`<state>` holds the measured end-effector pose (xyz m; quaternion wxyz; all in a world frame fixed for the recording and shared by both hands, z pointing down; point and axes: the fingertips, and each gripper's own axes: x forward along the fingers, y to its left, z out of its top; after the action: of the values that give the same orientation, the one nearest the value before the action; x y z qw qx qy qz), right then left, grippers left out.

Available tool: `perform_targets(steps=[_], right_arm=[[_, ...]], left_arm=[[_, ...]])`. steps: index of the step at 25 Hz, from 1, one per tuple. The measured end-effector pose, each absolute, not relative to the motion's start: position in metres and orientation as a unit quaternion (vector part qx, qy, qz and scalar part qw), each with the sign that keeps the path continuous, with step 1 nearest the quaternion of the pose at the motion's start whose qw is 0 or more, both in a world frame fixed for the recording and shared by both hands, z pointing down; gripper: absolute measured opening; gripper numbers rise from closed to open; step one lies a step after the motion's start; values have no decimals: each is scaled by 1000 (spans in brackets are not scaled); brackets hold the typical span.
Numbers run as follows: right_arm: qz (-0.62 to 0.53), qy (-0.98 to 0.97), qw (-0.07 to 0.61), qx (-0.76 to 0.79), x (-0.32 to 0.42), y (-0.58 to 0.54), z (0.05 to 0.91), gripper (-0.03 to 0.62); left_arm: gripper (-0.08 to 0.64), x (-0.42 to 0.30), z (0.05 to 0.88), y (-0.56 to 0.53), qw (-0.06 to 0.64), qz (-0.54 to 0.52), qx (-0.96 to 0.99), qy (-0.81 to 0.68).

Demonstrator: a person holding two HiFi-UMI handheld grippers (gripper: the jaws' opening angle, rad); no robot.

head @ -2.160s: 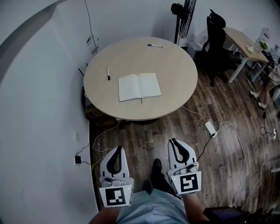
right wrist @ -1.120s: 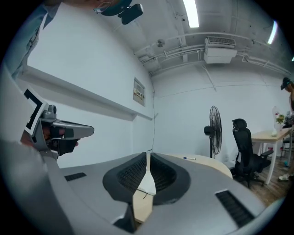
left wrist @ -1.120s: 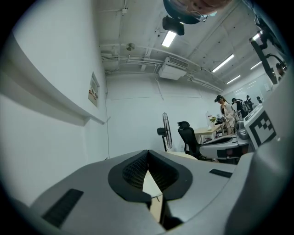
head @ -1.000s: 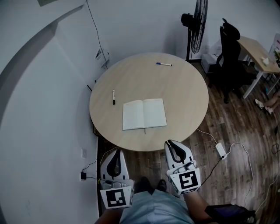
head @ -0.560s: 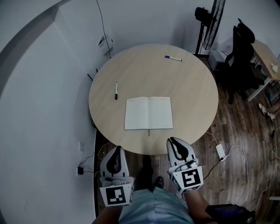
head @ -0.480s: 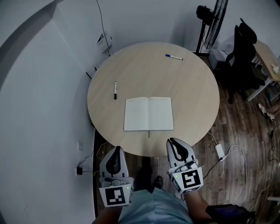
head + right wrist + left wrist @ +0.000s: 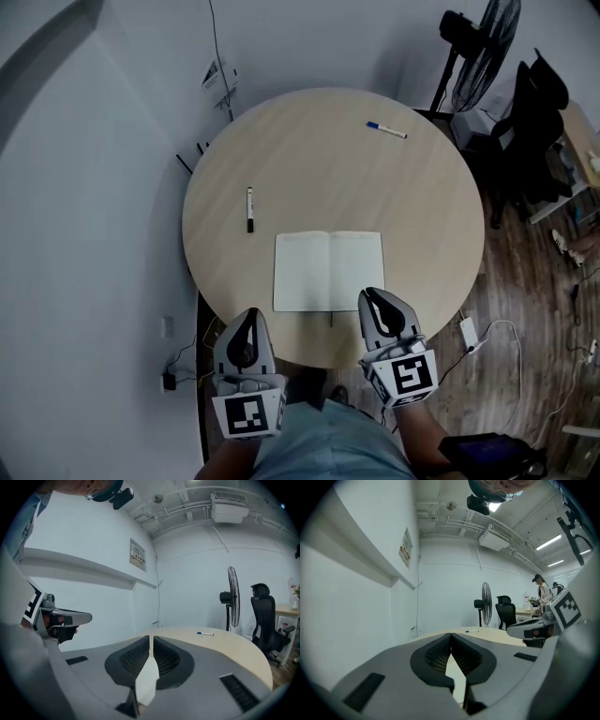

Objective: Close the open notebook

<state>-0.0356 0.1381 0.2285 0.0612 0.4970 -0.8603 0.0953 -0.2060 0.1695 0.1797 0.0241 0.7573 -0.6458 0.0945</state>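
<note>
An open notebook (image 7: 328, 271) with blank white pages lies flat near the front of the round wooden table (image 7: 328, 150). My right gripper (image 7: 367, 293) is shut and holds nothing; its tip overlaps the near edge of the notebook's right page. Whether it touches the page I cannot tell. My left gripper (image 7: 249, 314) is shut and holds nothing, hovering at the table's near edge, left of the notebook's near left corner. In the left gripper view the left gripper (image 7: 451, 634) has its jaws meeting, with the tabletop (image 7: 487, 634) ahead. The right gripper (image 7: 151, 638) looks the same in its own view.
A black marker (image 7: 249, 208) lies left of the notebook, and a blue marker (image 7: 386, 129) sits at the far right. A standing fan (image 7: 483, 37) and a black office chair (image 7: 539, 112) stand right of the table. Cables and a power brick (image 7: 467, 330) lie on the floor.
Both grippers have come forward to the table, still shut. The notebook now lies just ahead of them, and the right gripper's tip has reached over its near edge.
</note>
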Motion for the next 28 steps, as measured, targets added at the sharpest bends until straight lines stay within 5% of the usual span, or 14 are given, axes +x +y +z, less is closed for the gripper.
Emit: perform_targets(steps=[16,28], right_arm=[[39,-834,38,548,-38,58,168,54],[99,-848,79,515,-38,34,225,54]], left_arm=[[20,-237,119,74,-36,49,773,-632],[20,-228,196,53,46,108,762,-637]])
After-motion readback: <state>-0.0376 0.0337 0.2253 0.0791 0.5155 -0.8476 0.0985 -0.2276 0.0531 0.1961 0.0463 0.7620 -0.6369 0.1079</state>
